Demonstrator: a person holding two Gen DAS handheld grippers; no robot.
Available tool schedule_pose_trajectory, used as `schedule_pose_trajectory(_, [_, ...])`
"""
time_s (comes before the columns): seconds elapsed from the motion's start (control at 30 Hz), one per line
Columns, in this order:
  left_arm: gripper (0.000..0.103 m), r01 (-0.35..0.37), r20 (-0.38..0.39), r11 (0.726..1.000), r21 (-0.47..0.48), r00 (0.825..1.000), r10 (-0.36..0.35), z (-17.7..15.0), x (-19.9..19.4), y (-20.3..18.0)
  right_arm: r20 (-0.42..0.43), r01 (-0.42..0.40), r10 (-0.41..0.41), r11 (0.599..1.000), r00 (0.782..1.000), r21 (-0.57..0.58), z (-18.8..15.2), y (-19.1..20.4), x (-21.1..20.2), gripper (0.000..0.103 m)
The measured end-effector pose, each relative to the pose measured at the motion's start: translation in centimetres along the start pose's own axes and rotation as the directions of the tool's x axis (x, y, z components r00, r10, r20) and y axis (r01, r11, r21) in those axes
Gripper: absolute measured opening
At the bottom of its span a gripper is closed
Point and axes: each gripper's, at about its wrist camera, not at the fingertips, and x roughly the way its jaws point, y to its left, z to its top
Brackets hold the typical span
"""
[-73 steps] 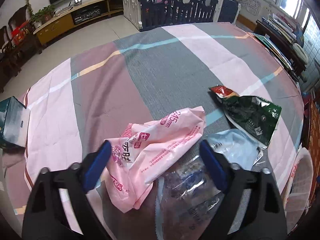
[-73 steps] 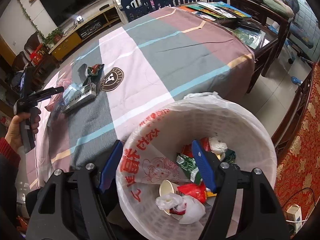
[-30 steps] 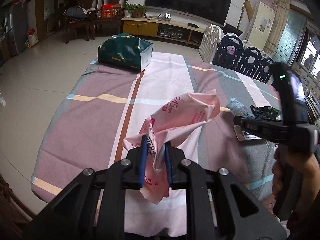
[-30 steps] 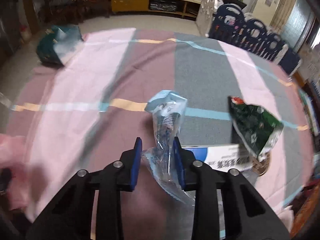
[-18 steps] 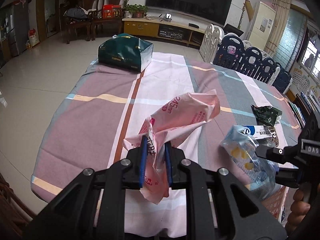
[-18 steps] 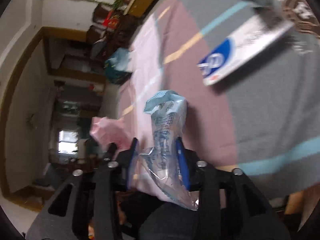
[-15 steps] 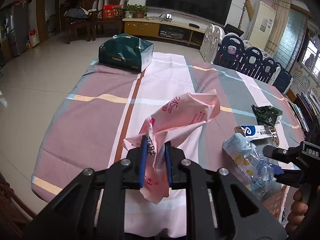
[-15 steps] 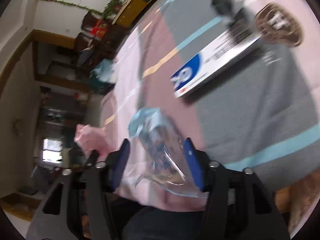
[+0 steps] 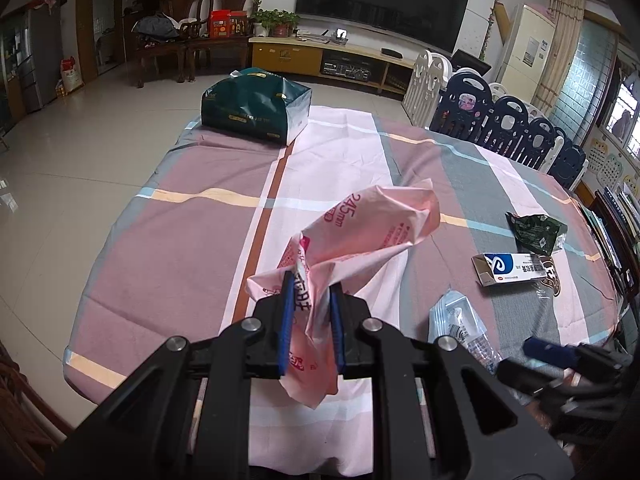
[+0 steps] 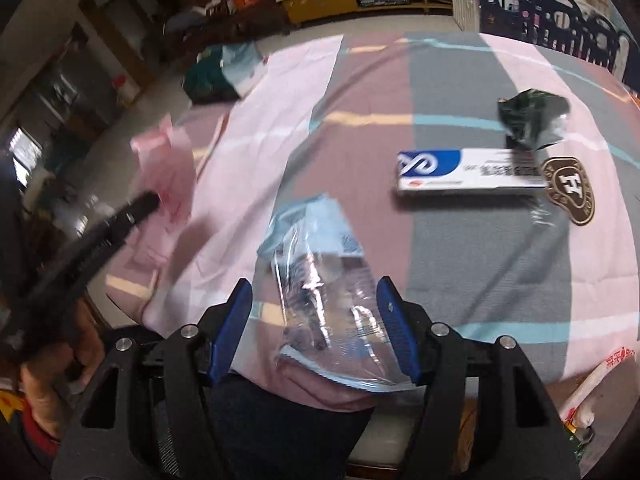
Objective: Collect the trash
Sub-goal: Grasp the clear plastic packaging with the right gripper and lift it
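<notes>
My left gripper (image 9: 311, 312) is shut on a crumpled pink plastic bag (image 9: 372, 228) and holds it above the table's near edge; the bag also shows at the left of the right wrist view (image 10: 168, 172). My right gripper (image 10: 316, 328) is open. A clear and light-blue plastic wrapper (image 10: 320, 276) lies between its spread fingers at the table's edge, no longer pinched; it also shows in the left wrist view (image 9: 456, 320). A white and blue box (image 10: 468, 174) and a dark green snack bag (image 10: 532, 118) lie farther on the striped tablecloth (image 10: 480, 260).
A dark green gift box (image 9: 256, 106) stands at the table's far end. A row of navy and white child fence panels (image 9: 500, 124) runs along the far right. A rim of the bin's white bag with red print (image 10: 604, 376) shows at the lower right.
My right gripper has opened and let go of the clear wrapper, which now rests at the table's edge. My left gripper still holds the pink bag in the same place.
</notes>
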Motion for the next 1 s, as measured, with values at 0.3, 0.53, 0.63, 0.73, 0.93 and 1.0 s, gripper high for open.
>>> schedule_pose_trajectory(0.3, [0.018,0.002,-0.003,1.000,-0.008,1.000,-0.002,0.0,0.1,0.3,0.048,0.333,-0.332,0.908,0.942,-0.255,-1.5,4.0,2.2,0.063])
schedule_pose_trajectory(0.53, [0.018,0.002,-0.004,1.000,-0.013,1.000,-0.002,0.0,0.1,0.3,0.036,0.355,-0.367,0.866,0.930,-0.351,-3.1,4.7,2.2,0.036])
schedule_pose_trajectory(0.63, [0.018,0.001,-0.003,1.000,-0.015,1.000,-0.001,0.0,0.1,0.4,0.013,0.323,-0.335,0.899,0.942,-0.296,-2.8,3.6,2.2,0.026])
schedule_pose_trajectory(0.73, [0.018,0.001,-0.005,1.000,-0.019,1.000,-0.001,0.1,0.1,0.5,-0.017,0.156,-0.159,0.982,0.987,-0.110,-1.7,0.9,0.5,0.024])
schedule_pose_trajectory(0.93, [0.018,0.000,-0.005,1.000,-0.015,1.000,0.000,0.0,0.1,0.5,0.019,-0.221,0.229,0.905,0.973,0.365,-0.8,-8.3,-0.8,0.030])
schedule_pose_trajectory(1.0, [0.018,0.000,-0.006,1.000,-0.016,1.000,0.000,0.1,0.1,0.5,0.053,-0.188,0.182,0.890,0.982,0.415,-1.0,-10.2,-1.5,0.053])
